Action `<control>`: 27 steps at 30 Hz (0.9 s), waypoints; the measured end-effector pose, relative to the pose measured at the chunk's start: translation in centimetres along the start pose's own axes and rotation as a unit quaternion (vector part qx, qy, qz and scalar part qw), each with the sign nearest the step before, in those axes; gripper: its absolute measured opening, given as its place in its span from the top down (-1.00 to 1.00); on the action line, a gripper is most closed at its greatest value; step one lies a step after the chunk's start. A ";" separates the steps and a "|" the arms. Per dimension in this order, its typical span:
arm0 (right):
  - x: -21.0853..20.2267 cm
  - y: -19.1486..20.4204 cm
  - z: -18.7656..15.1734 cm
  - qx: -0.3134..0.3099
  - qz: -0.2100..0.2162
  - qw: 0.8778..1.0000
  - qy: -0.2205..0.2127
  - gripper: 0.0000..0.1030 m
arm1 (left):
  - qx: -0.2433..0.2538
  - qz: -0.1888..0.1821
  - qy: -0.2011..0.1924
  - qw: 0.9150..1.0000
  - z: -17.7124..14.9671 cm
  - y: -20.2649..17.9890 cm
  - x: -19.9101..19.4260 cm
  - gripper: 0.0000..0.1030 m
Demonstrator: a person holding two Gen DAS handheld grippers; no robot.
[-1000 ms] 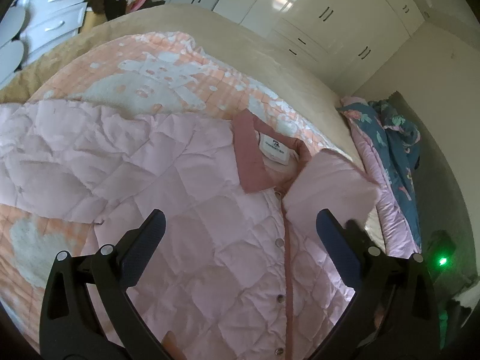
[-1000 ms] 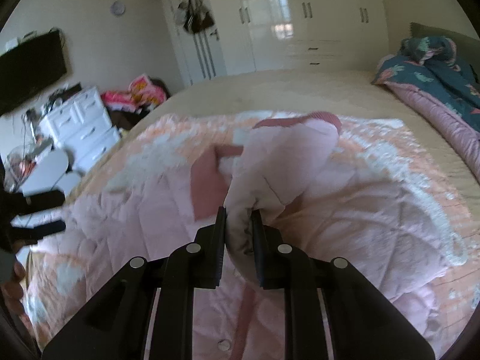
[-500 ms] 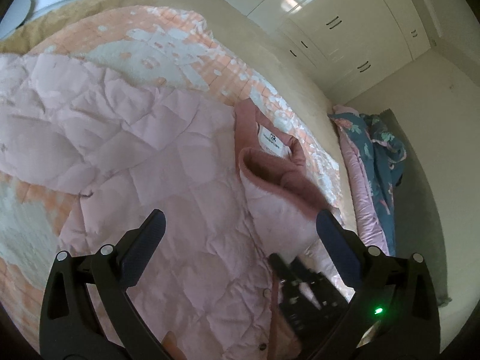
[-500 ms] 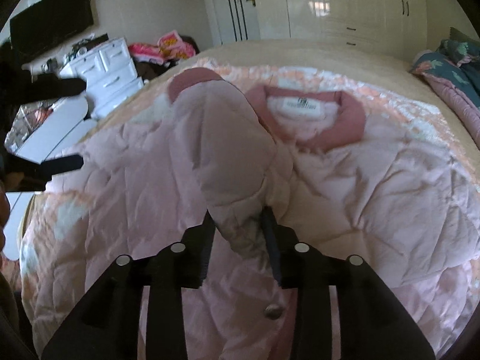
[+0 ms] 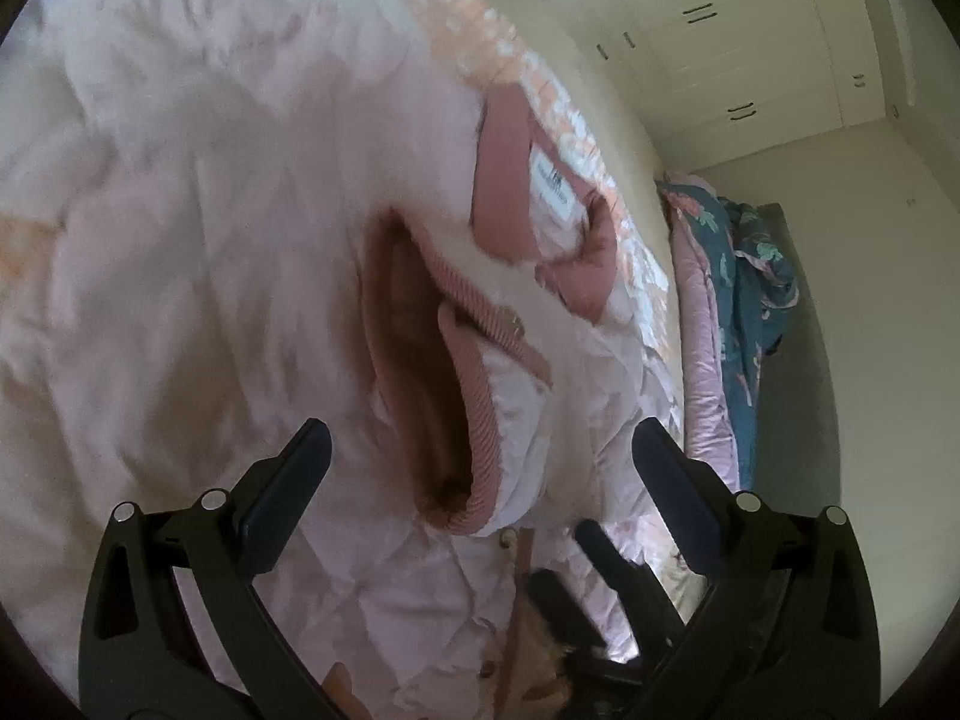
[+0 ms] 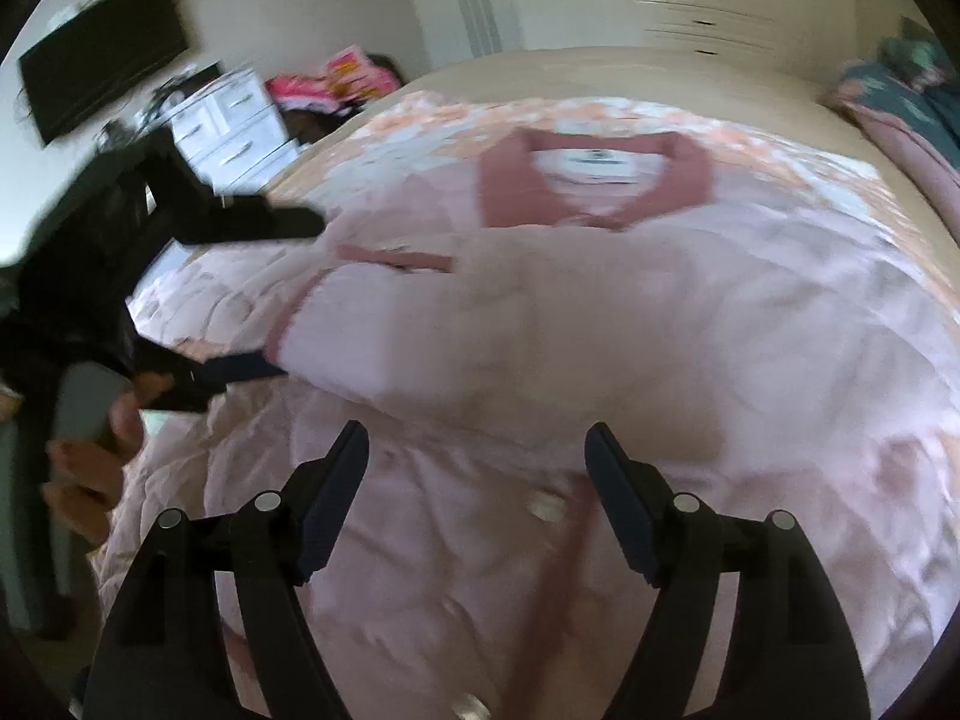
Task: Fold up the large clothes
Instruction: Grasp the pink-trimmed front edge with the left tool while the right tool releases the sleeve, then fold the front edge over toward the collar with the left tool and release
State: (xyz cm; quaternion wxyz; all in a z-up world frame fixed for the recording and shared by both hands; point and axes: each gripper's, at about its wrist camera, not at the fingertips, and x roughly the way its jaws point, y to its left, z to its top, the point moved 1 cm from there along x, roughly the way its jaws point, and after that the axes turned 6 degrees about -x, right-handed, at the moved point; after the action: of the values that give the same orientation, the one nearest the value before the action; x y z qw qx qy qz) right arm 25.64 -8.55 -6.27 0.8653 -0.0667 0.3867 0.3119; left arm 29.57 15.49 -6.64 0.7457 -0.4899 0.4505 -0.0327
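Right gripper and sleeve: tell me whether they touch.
Apart. The right wrist view shows the right gripper with jaws wide, just opened, and the sleeve lying beyond them.

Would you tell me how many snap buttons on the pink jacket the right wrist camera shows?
2: one snap just below the folded sleeve, one at the picture's bottom edge; the sleeve may hide more.
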 end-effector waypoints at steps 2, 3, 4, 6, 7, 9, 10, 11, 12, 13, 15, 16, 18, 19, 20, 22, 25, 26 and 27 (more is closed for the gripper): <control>-1.8 -1.7 -1.0 0.029 -0.020 0.999 -0.011 -0.43 | -0.009 -0.008 0.007 1.000 -0.1 0.3 0.9 -0.82; -2.5 -2.5 -1.5 0.041 -0.031 0.999 -0.013 -0.43 | -0.010 -0.009 0.007 1.000 -0.2 0.3 1.2 -0.82; -3.0 -3.2 -1.9 0.050 -0.039 0.998 -0.014 -0.43 | -0.009 -0.007 0.005 1.000 -0.3 0.3 1.7 -0.82; -4.5 -5.1 -2.9 0.080 -0.057 0.995 -0.016 -0.43 | 0.001 0.003 0.006 1.000 -0.7 -0.1 2.4 -0.80; -5.2 -6.1 -3.3 0.093 -0.063 0.993 -0.020 -0.43 | 0.007 0.009 0.007 1.000 -0.7 -0.4 2.6 -0.60; -6.3 -7.5 -4.0 0.111 -0.078 0.990 -0.026 -0.43 | 0.033 0.030 0.013 0.999 -1.1 -1.3 3.3 -0.15; -6.9 -8.3 -4.2 0.118 -0.085 0.989 -0.030 -0.43 | 0.052 0.042 0.014 0.998 -1.4 -1.8 3.6 0.20; -7.2 -8.9 -4.4 0.123 -0.091 0.988 -0.032 -0.43 | 0.070 0.053 0.010 0.996 -1.6 -2.2 3.7 0.36; -7.7 -9.5 -4.6 0.128 -0.098 0.986 -0.035 -0.43 | 0.081 0.054 0.008 0.995 -1.7 -2.6 3.7 0.48; -8.3 -10.2 -4.9 0.135 -0.107 0.984 -0.039 -0.43 | 0.101 0.057 0.001 0.993 -1.8 -3.3 3.5 0.71; -8.7 -11.1 -5.2 0.145 -0.113 0.982 -0.043 -0.43 | 0.132 0.061 -0.011 0.989 -1.9 -4.6 3.0 0.75; -9.0 -11.6 -5.4 0.150 -0.122 0.980 -0.043 -0.43 | 0.149 0.060 -0.016 0.987 -1.9 -5.6 2.6 0.78; -9.2 -12.0 -5.5 0.153 -0.128 0.979 -0.044 -0.43 | 0.180 0.049 -0.027 0.982 -1.7 -8.0 1.4 0.79; -9.4 -12.3 -5.6 0.156 -0.129 0.978 -0.045 -0.43 | 0.194 0.046 -0.034 0.979 -1.5 -9.0 0.8 0.79; -9.3 -12.4 -5.6 0.157 -0.132 0.978 -0.046 -0.43 | 0.209 0.040 -0.044 0.976 -1.2 -10.1 -0.1 0.79; -9.6 -12.7 -5.7 0.158 -0.136 0.977 -0.050 -0.43 | 0.236 0.024 -0.069 0.969 -0.7 -12.3 -2.5 0.80; -9.5 -13.0 -5.5 0.159 -0.145 0.975 -0.055 -0.43 | 0.277 0.027 -0.106 0.955 -0.1 -13.9 -4.9 0.80; -9.4 -13.3 -5.3 0.159 -0.146 0.975 -0.055 -0.43 | 0.285 0.032 -0.110 0.952 -0.1 -13.7 -5.4 0.79; -9.2 -13.5 -5.1 0.159 -0.147 0.975 -0.054 -0.43 | 0.288 0.042 -0.112 0.950 0.3 -13.2 -5.4 0.79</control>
State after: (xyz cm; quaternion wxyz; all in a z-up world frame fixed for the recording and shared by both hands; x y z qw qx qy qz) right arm 25.80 -25.58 -4.97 0.9208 0.0322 0.3703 0.1186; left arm 31.73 11.50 6.85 0.9016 -0.2352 0.3553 -0.0750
